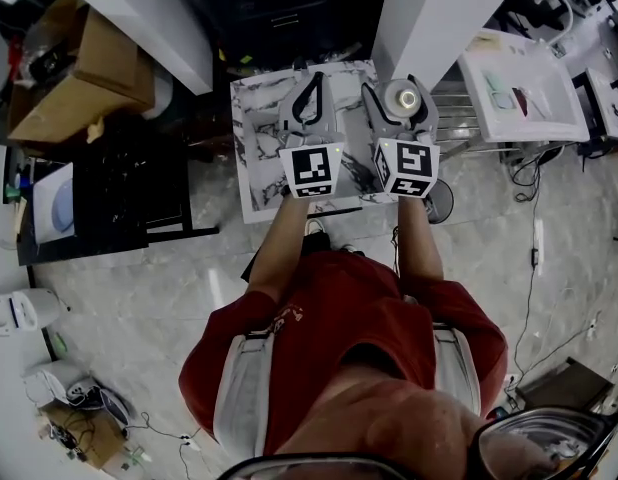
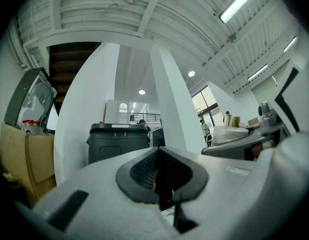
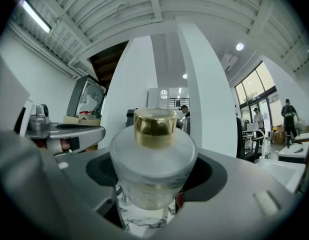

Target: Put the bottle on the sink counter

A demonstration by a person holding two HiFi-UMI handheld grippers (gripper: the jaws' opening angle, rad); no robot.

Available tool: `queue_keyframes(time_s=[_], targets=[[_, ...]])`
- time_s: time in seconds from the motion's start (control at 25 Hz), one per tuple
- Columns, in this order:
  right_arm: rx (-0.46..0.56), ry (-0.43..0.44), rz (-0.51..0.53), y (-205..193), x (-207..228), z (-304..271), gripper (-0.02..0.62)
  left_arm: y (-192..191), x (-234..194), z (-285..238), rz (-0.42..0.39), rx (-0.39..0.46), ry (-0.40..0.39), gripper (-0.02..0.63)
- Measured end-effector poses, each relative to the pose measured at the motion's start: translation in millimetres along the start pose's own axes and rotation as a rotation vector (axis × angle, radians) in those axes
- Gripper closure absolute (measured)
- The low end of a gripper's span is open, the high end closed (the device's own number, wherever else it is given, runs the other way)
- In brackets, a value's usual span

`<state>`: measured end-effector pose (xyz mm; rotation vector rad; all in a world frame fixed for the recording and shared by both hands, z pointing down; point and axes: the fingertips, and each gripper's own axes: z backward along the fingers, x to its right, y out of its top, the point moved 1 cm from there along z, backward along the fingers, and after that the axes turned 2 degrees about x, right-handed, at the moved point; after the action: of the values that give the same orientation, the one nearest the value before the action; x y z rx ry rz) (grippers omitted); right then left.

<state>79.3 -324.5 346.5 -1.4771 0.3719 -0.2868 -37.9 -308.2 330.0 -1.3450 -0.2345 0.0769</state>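
Where the pale glossy floor (image 1: 169,298) meets two white columns (image 1: 439,18), a marble-patterned counter (image 1: 254,158) stands in front of the person, who holds both grippers over it. A cardboard box (image 1: 84,78) sits far left, its contents not clear. A dark lidded bin (image 2: 118,143) stands between the columns. The right gripper (image 1: 401,103) has its jaws spread wide and clamped on a frosted bottle (image 3: 153,169) with a gold cap (image 3: 154,126), upright above the marble near the counter's right edge; whether it touches the surface cannot be told. The left gripper (image 1: 309,93) has its jaws closed together, empty.
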Motion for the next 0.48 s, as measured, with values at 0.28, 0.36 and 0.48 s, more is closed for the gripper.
queue_keyframes(time_s=[0.28,0.36,0.48], targets=[[-0.017,-0.011,0.006,-4,-17,-37,0.253,-14,-38,-18,0.028,-0.006,-0.004,0.611],[-0.023,-0.015,0.005,-6,-22,-46,0.253,-18,-47,-22,0.036,-0.011,-0.006,0.611],[-0.031,-0.025,0.012,-7,-31,-60,0.253,-25,-62,-28,0.046,-0.017,-0.014,0.611]])
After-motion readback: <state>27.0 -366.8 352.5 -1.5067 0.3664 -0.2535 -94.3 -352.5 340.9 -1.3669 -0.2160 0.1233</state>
